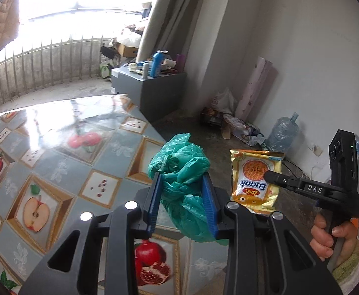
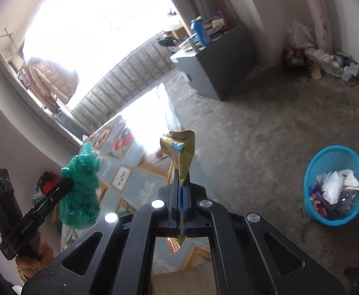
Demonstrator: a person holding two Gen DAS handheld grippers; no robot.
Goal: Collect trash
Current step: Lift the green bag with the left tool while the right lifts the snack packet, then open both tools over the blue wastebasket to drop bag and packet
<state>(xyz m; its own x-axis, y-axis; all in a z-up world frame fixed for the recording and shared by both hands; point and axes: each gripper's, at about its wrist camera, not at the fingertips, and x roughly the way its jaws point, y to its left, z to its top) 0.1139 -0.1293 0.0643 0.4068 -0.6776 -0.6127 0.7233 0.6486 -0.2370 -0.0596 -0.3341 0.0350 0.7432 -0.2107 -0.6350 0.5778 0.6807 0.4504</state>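
Both tongs are loaded: the left gripper (image 1: 183, 191) is clamped on a crumpled green plastic bag (image 1: 181, 172), its blue pads pressing the bag from either side, and the right gripper (image 2: 182, 186) is closed flat on a yellow snack wrapper (image 2: 180, 152), which stands up edge-on from between its jaws. Seen from the left wrist, the wrapper (image 1: 255, 182) hangs upside down off the right gripper (image 1: 267, 175), just beside the bag and not touching it; a hand (image 1: 326, 236) grips the handle below. Both items are held in the air, the bag over the table (image 1: 56, 147) and the wrapper about at its edge. Its glossy cloth is printed with fruit and reflects strong window glare. A grey cabinet (image 1: 154, 91) crowded with bottles stands beyond the table's far corner. Bags, boxes and a large water jug (image 1: 281, 132) lie along the wall. A blue basket (image 2: 336, 184) sits on the bare concrete floor (image 2: 253, 135) to the right of the table, well apart from the wrapper, already holding mixed scraps. Open floor lies between table edge and basket. The bag is bunched and knotted, translucent; the wrapper is creased, torn open at the upper end.
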